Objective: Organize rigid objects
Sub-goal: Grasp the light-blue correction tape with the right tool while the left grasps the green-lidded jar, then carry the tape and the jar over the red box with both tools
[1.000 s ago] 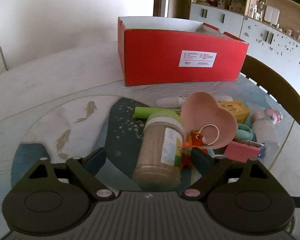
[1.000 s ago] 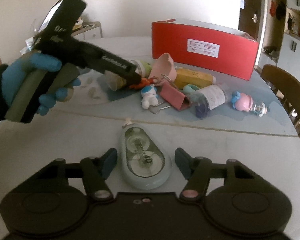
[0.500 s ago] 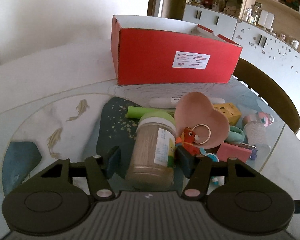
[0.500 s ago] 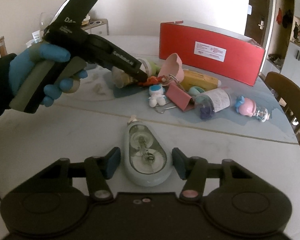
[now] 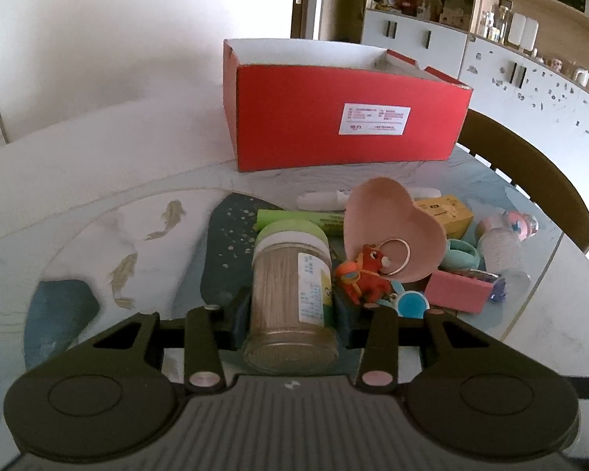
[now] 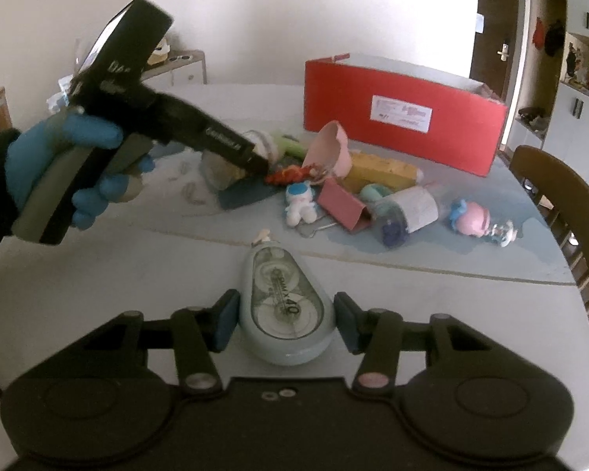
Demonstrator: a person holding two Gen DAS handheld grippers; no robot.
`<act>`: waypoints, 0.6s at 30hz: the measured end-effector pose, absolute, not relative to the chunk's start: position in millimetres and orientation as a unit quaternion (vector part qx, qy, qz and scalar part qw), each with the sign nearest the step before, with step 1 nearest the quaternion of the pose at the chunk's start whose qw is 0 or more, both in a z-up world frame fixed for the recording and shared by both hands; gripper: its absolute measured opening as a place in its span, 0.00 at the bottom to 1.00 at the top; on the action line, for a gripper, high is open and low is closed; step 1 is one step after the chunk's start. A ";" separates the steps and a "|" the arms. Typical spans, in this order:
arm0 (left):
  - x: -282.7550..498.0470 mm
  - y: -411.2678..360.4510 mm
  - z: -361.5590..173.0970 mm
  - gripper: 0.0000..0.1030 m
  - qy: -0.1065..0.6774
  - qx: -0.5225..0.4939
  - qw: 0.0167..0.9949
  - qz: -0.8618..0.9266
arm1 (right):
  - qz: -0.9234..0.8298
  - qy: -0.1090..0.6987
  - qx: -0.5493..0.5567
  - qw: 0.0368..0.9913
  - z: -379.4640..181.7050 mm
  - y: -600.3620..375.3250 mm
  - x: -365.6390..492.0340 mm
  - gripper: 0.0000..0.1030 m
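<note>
Toothpick jar (image 5: 292,298), green lid, lying on its side on the dark patch of the patterned table (image 5: 98,165), lid end toward the red box (image 5: 341,117). Left gripper (image 5: 292,314): jaws have just been closing, and both blue pads now sit flush against the jar's sides; jar held. Just right of the jar, a red toy animal with key ring (image 5: 367,272), resting against a tilted pink heart-shaped dish (image 5: 392,227). Behind: green tube (image 5: 294,218), white tube (image 5: 322,199), yellow carton (image 5: 447,212). Further right: teal ring (image 5: 463,253), pink binder clip (image 5: 457,290), clear bottle (image 5: 498,245).

Right gripper (image 6: 286,320): jaws have closed in earlier, now about steady, straddling a pale blue correction-tape dispenser (image 6: 282,306) lying flat on bare table, apart from the pile. Narrow gaps show between both pads and the casing; no contact seen, not gripped.

Right wrist view: blue-gloved hand (image 6: 63,172) grips the left tool's handle. White astronaut figure (image 6: 300,202) and pink snow-globe toy (image 6: 479,221) lie on the table.
</note>
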State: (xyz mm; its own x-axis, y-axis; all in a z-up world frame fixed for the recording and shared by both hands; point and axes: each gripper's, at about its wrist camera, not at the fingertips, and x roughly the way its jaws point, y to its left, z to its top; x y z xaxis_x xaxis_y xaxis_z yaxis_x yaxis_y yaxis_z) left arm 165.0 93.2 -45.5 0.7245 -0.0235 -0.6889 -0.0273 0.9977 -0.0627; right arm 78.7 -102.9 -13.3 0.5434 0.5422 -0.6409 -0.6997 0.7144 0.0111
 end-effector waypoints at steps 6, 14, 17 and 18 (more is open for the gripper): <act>156.5 92.9 -32.6 0.40 0.362 -0.027 0.932 0.008 | 0.349 0.302 -0.112 0.880 2.0 -110.4 82.3 0.50; 153.4 85.9 -5.0 0.40 0.353 -0.012 0.936 0.005 | 0.328 0.270 -0.097 0.900 38.9 -123.3 107.9 0.50; 157.3 83.1 7.3 0.40 0.352 -0.006 0.936 0.002 | 0.320 0.259 -0.088 0.907 53.8 -128.8 123.4 0.50; 159.4 82.8 12.7 0.40 0.352 -0.006 0.936 0.002 | 0.316 0.257 -0.086 0.909 58.9 -130.2 129.5 0.50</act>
State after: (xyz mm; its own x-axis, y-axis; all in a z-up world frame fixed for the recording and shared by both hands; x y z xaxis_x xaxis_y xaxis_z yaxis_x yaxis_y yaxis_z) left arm 159.4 82.8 12.7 0.7521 -0.0008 -0.6591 -0.0074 0.9999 -0.0097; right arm 129.5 -130.2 58.9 0.6679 0.5313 -0.5211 -0.6193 0.7851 0.0066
